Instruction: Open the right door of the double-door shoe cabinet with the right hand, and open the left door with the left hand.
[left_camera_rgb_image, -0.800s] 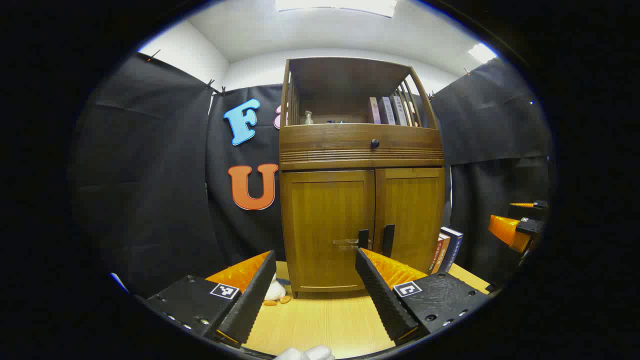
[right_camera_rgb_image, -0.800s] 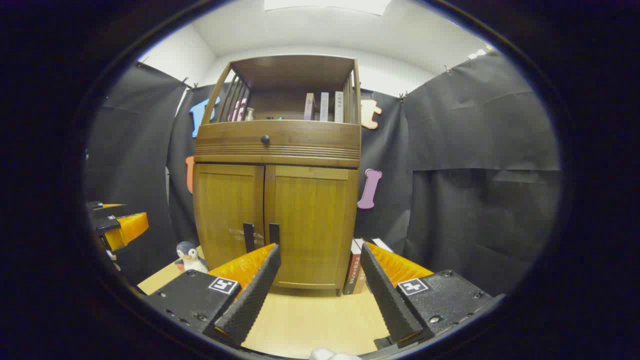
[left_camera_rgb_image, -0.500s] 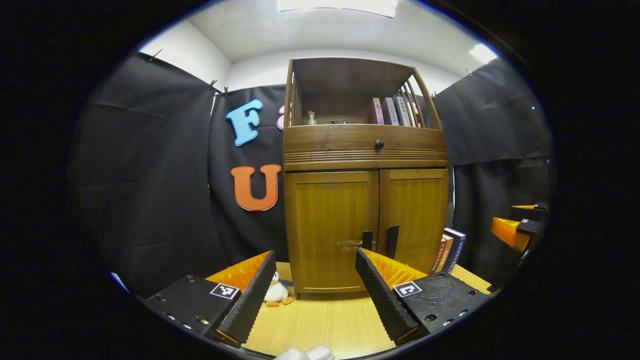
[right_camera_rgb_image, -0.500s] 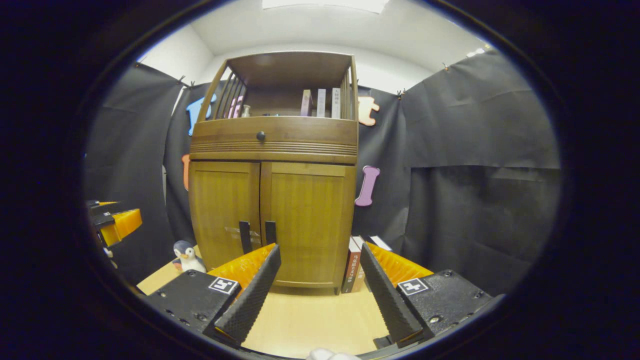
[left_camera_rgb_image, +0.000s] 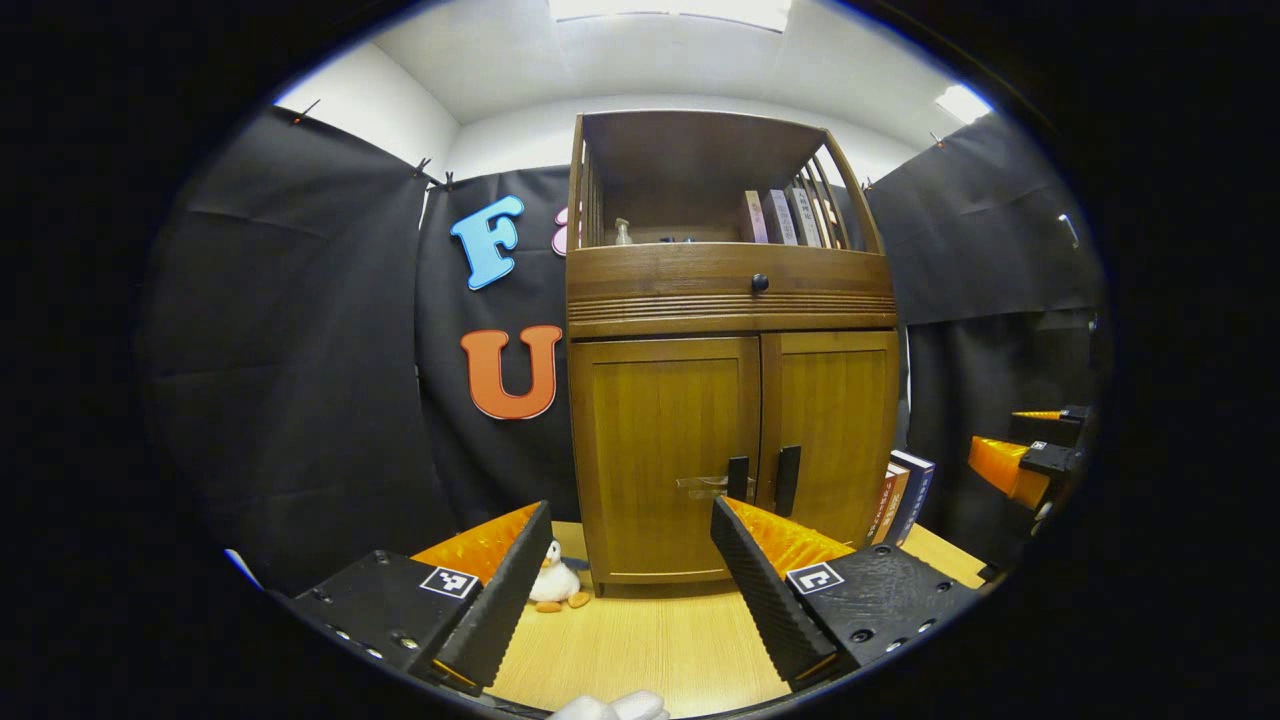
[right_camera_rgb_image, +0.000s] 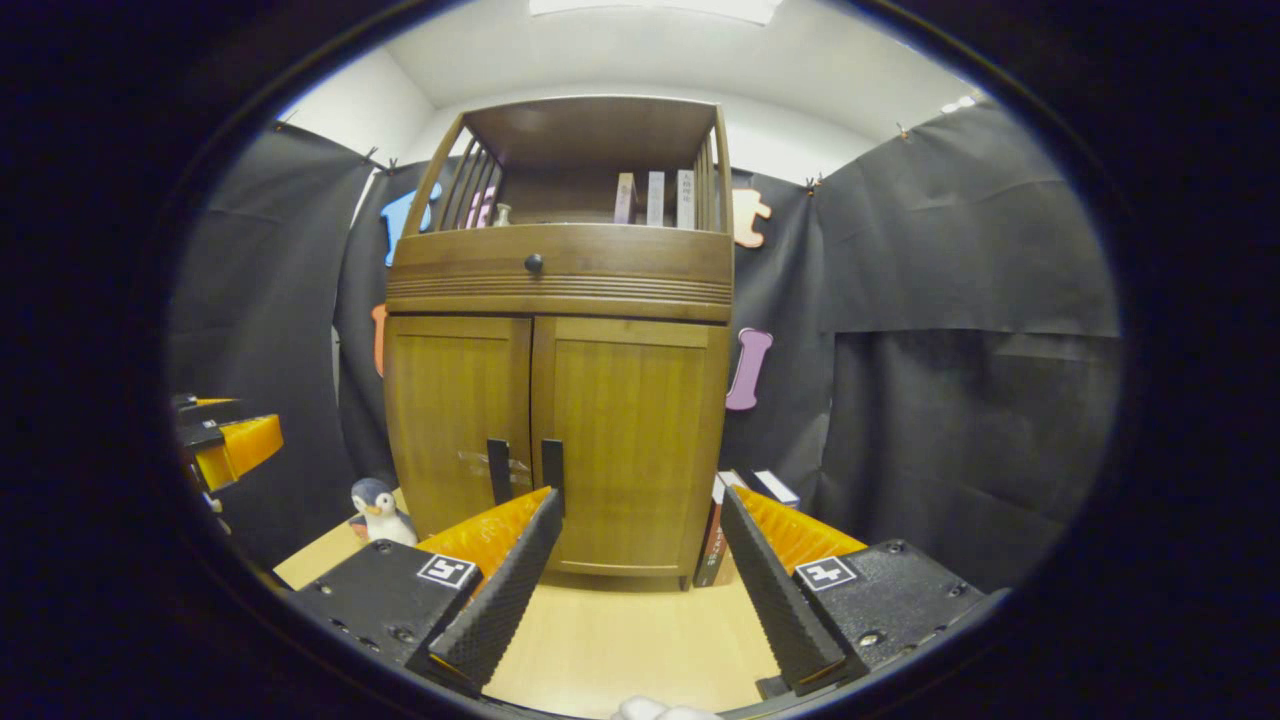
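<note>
A brown wooden shoe cabinet (left_camera_rgb_image: 730, 300) (right_camera_rgb_image: 560, 290) stands on a light wooden table, both lower doors closed. The left door (left_camera_rgb_image: 665, 450) (right_camera_rgb_image: 455, 420) and right door (left_camera_rgb_image: 835, 430) (right_camera_rgb_image: 630, 440) carry dark vertical handles at the middle seam: left handle (left_camera_rgb_image: 738, 478) (right_camera_rgb_image: 496, 470), right handle (left_camera_rgb_image: 788, 480) (right_camera_rgb_image: 551, 470). My left gripper (left_camera_rgb_image: 630, 580) is open and empty, short of the cabinet front, and shows at the left edge of the right gripper view (right_camera_rgb_image: 225, 445). My right gripper (right_camera_rgb_image: 640, 570) is open and empty too, near the right door, and shows in the left gripper view (left_camera_rgb_image: 1025, 455).
The upper shelf holds upright books (left_camera_rgb_image: 785, 215) and a small bottle (left_camera_rgb_image: 622, 233); a drawer knob (left_camera_rgb_image: 759, 283) sits below. More books (left_camera_rgb_image: 905, 495) lean at the cabinet's right side. A duck toy (left_camera_rgb_image: 555, 585) and a penguin toy (right_camera_rgb_image: 378, 508) sit at its left.
Both grippers have drifted slightly closer to the cabinet, which sits a little larger and shifted right in each view. Both stay open and the doors stay closed.
</note>
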